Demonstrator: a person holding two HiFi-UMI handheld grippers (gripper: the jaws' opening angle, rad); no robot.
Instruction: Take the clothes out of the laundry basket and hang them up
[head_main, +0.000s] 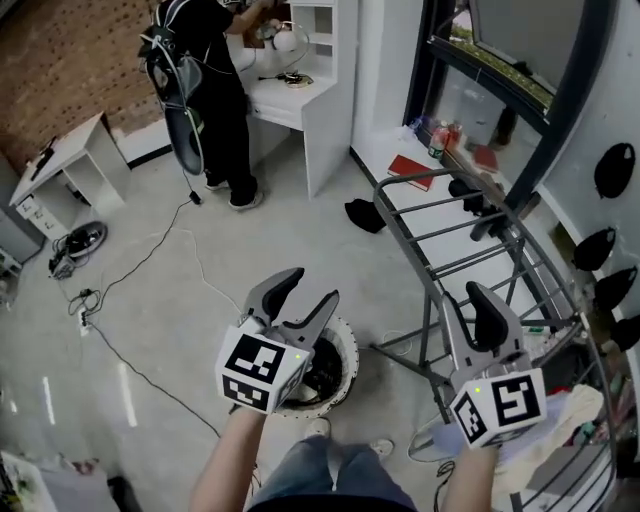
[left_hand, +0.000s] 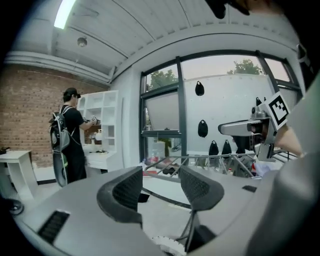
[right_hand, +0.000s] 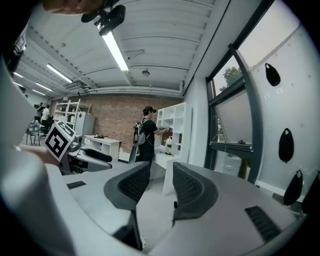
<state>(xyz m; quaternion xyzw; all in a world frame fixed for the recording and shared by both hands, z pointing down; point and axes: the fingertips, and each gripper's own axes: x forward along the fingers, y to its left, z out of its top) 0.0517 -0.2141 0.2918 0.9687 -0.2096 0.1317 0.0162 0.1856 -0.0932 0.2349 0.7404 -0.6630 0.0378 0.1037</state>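
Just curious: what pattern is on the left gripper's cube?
The cube bears black-and-white square markers; the head view shows it best.

The laundry basket (head_main: 347, 355) sits left of the drying rack (head_main: 455, 235), a person (head_main: 205, 90) behind both.

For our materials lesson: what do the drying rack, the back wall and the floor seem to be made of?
Drying rack: likely painted metal tubing, thin grey bars with a dull sheen.
Back wall: bare brick, red-brown courses with mortar lines.
Floor: probably polished concrete or resin, grey, seamless, mirroring the lights.
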